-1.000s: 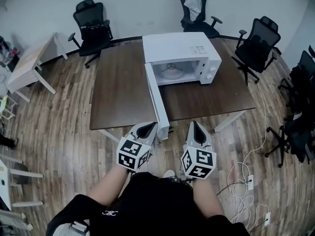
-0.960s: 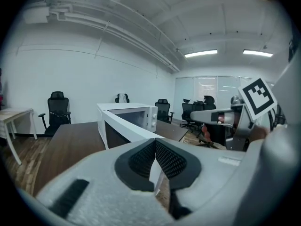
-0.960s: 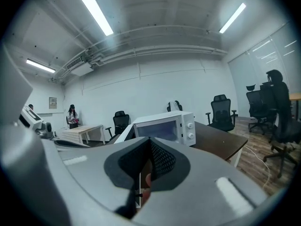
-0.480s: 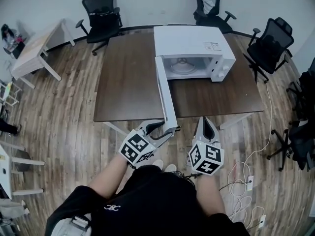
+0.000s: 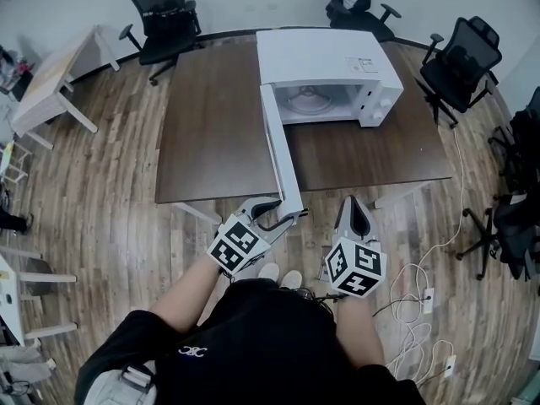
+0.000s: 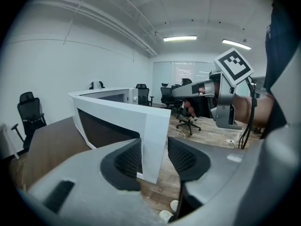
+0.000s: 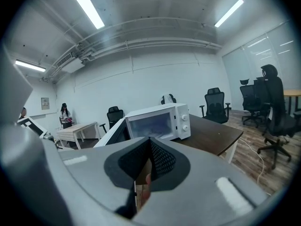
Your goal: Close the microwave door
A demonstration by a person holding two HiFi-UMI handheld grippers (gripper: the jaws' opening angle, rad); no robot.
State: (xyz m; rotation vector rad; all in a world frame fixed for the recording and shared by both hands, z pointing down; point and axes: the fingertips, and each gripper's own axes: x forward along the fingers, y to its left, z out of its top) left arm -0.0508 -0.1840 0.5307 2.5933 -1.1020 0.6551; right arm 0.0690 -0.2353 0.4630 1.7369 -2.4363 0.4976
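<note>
In the head view the white microwave (image 5: 325, 57) stands at the far edge of a dark wooden table (image 5: 211, 133), and its door (image 5: 280, 154) is swung fully out, reaching from the microwave's left front corner past the table's near edge towards the person. The left gripper (image 5: 289, 209) is at the door's free end, well in front of the microwave; the right gripper (image 5: 354, 202) hangs just to the right of that end, clear of the door. Black office chairs (image 5: 164, 7) stand behind and to either side of the microwave. In the left gripper view the jaws have just been opening wide and have since drawn in a little. The door's free edge stands between them, near the left pad (image 6: 127, 160), with a clear gap to the right pad, so they are not clamped on it. In the right gripper view the jaws are closed together on nothing. The microwave (image 7: 157, 121) sits beyond them, its cavity facing the camera, and a person (image 7: 64, 113) stands far off to its left.
</note>
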